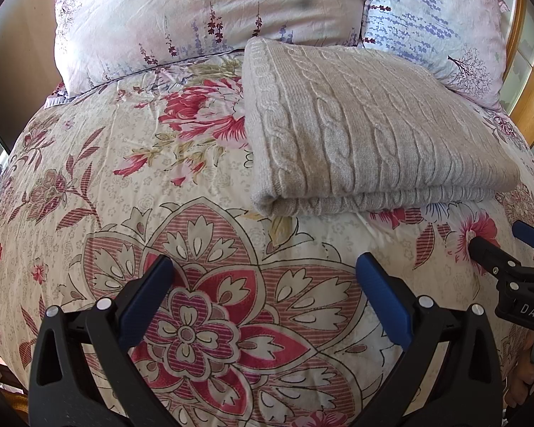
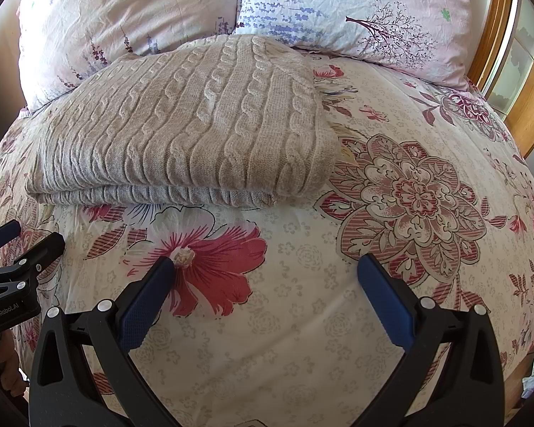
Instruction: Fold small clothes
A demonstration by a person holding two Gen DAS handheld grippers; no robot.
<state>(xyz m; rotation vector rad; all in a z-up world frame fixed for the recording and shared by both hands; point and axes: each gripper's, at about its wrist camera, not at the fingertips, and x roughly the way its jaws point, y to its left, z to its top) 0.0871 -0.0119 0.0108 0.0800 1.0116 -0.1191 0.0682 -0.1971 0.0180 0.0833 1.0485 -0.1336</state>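
Observation:
A beige cable-knit sweater (image 1: pixel 366 131) lies folded in a neat rectangle on the floral bedspread (image 1: pixel 124 185), its doubled edge facing me. It also shows in the right wrist view (image 2: pixel 195 124). My left gripper (image 1: pixel 263 267) is open and empty, hovering over the bedspread short of the sweater's near left corner. My right gripper (image 2: pixel 267 267) is open and empty, short of the sweater's near right corner. The right gripper's tips (image 1: pixel 498 245) show at the right edge of the left wrist view; the left gripper's tips (image 2: pixel 21 238) show at the left edge of the right wrist view.
Two pillows (image 1: pixel 203 14) (image 2: pixel 356 10) with lavender prints lie behind the sweater at the head of the bed. A wooden bed frame (image 2: pixel 498 35) rises at the far right. The floral bedspread (image 2: pixel 409 195) stretches around the sweater.

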